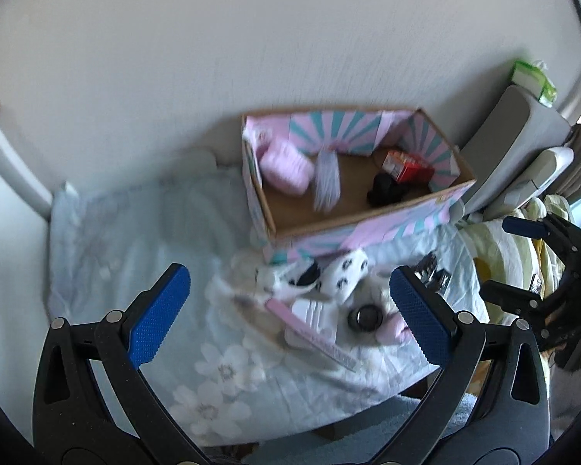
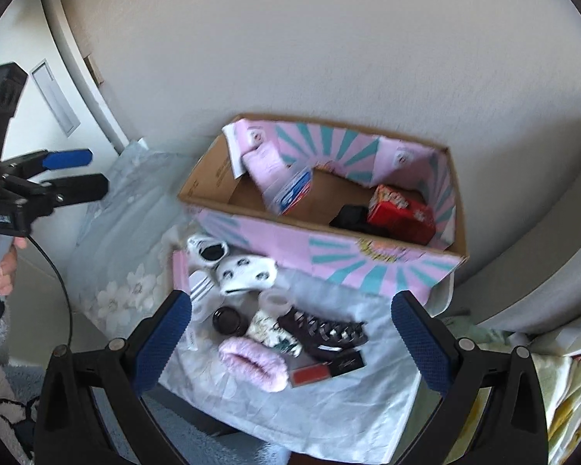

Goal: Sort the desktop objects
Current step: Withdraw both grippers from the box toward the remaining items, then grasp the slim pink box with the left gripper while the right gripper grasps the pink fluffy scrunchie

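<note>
Covering most of the lower half of both views, the floral cloth (image 2: 321,407) lies spread over the table. Cardboard box (image 2: 368,263), pink-and-teal printed, sits at frame centre against the wall; inside it, a pink pack (image 1: 286,166) at left, a red carton (image 2: 401,213) and a black item (image 1: 385,190) at right.

Loose pile on the cloth just below the box, right wrist view: patterned white sock (image 2: 246,273), fluffy pink sock (image 2: 253,362), dark strappy item (image 2: 323,333), black round jar (image 2: 227,320), red-and-black tube (image 2: 327,368).

Left hand-held gripper (image 1: 290,314): jaws spread wide, nothing between them, above the pile. Right hand-held gripper (image 2: 290,333): jaws likewise wide apart and empty, over the pile. A hand (image 2: 4,271) grips the left tool's handle at left edge of the right wrist view.
</note>
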The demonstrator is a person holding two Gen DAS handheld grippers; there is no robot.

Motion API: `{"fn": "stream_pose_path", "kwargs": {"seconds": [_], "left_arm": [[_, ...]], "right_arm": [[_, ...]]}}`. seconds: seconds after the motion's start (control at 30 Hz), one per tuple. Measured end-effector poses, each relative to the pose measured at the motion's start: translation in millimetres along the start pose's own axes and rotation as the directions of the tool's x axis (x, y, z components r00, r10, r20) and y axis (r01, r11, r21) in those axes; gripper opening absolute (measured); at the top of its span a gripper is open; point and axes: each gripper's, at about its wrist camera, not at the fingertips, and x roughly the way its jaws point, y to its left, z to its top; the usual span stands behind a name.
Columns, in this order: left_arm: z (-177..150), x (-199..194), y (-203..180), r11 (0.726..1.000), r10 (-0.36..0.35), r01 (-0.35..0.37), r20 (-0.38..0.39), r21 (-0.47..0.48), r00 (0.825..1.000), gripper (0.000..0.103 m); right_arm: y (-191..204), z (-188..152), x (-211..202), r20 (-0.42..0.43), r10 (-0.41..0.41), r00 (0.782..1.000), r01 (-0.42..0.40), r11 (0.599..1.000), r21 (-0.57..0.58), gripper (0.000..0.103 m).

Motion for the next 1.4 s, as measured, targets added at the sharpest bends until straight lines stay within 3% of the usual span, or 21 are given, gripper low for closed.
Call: {"fn": "stream_pose_path", "kwargs": {"seconds": [0.47,0.67,0.9,1.13,1.2,1.27,1.4], "left_arm": [[-48,80,-2,0.989,0.064,-0.084,-0.167,-0.119,0.984,0.103],[-61,103,-20,0.987,0.088,-0.113,-0.197,-0.117,0.976,0.103],[-70,116,-18,0.971,0.101,-0.141,-0.205,-0.192,0.973,0.098],[-77,127,-12,0.951,0.084,-0.150,-0.239,-0.269,0.967,0.081],[-80,129,-11,0.947,0.083,-0.155,-0.249,-0.283,0.965,0.076],[-82,130,-11,0.944,0.084,-0.160,-0.257,-0.289,0.963,0.074],[-84,131,-13,0.942,0.088,-0.167,-0.267,-0.290,0.960,0.068]], "right_arm": [[9,-49,41,-0.069,0.059,0.996,-0.065,0.995,-0.080,0.103],[10,-65,60,-0.113,0.071,0.991,-0.086,0.987,-0.135,0.103],[10,-79,81,-0.175,0.092,0.980,-0.127,0.972,-0.198,0.099],[14,-76,92,-0.197,0.104,0.975,-0.157,0.949,-0.273,0.091],[17,-75,91,-0.201,0.095,0.975,-0.155,0.938,-0.310,0.082],[18,-75,91,-0.219,0.113,0.969,-0.181,0.930,-0.320,0.066],[23,-80,93,-0.233,0.112,0.966,-0.192,0.914,-0.358,0.064]]}}
